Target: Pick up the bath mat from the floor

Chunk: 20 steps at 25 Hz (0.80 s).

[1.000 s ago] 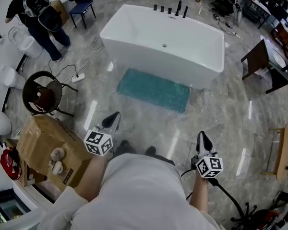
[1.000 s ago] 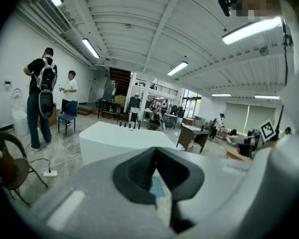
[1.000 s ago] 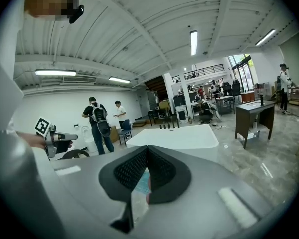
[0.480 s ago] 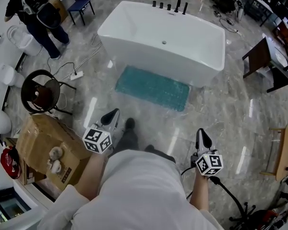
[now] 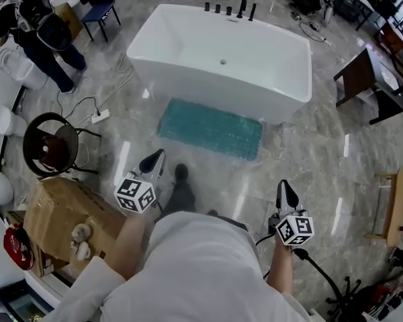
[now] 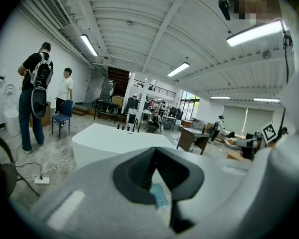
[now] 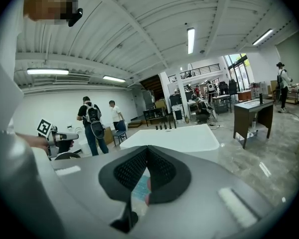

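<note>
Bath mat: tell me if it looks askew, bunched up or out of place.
Nothing stands out. The bath mat lies flat on the floor beside the bathtub, roughly parallel to its near wall, with no folded corner or bunching visible in the head view.
</note>
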Tool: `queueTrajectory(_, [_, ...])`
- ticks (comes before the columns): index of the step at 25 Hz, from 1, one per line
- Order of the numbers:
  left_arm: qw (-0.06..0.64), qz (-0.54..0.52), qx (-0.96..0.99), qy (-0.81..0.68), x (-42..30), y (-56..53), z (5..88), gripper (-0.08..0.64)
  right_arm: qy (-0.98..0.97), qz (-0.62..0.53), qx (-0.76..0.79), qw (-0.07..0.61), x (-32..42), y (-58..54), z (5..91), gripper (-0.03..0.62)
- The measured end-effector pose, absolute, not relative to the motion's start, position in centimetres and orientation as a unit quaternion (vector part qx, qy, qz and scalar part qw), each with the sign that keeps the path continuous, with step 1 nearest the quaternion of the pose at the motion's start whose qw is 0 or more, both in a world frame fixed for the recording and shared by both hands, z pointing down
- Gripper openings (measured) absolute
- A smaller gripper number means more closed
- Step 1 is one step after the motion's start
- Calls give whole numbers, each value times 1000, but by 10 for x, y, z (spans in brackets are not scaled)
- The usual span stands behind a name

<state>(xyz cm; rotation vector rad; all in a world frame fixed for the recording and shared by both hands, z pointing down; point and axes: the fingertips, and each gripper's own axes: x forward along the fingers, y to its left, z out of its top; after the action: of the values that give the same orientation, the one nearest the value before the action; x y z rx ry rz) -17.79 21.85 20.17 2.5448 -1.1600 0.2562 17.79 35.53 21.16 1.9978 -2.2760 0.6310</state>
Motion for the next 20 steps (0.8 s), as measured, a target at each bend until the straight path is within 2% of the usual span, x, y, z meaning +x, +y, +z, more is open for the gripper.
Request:
queueTrajectory(7, [162, 62, 910, -378, -205, 116, 191, 2, -723, 211, 657, 21, 142, 262, 206, 4])
queueTrajectory(20, [174, 94, 931, -308, -244, -50, 215, 2, -677, 237, 696, 27, 91, 125, 219, 5])
